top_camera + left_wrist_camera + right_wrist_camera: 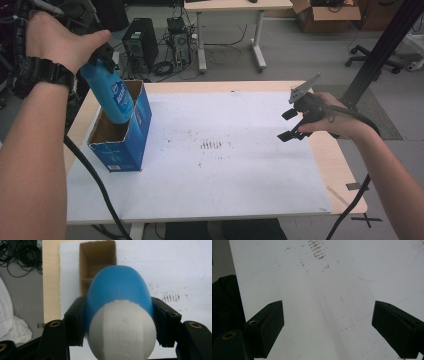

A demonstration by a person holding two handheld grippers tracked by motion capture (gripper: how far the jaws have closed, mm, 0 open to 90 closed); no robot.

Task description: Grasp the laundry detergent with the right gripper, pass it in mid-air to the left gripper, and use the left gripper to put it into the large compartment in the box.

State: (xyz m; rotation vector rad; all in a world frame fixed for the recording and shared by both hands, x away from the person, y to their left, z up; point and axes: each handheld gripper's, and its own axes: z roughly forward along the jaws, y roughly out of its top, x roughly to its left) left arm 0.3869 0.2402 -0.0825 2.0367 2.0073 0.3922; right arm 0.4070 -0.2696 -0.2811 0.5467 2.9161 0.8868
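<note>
The left gripper (120,322) clamps the blue bottle (111,95) by its neck, tilted, base dipping into the open blue carton (122,131). Risk: that base catches the cardboard rim and tips the carton, which stands near the table's left edge. The right gripper (289,125), jaws apart and empty, hovers over the bare white sheet (240,165) with room to steady it.

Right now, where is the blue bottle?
In the high view the blue bottle hangs at the table's left side, clamped in the left hand-held gripper, its lower end just inside the open top of the blue box.
</note>
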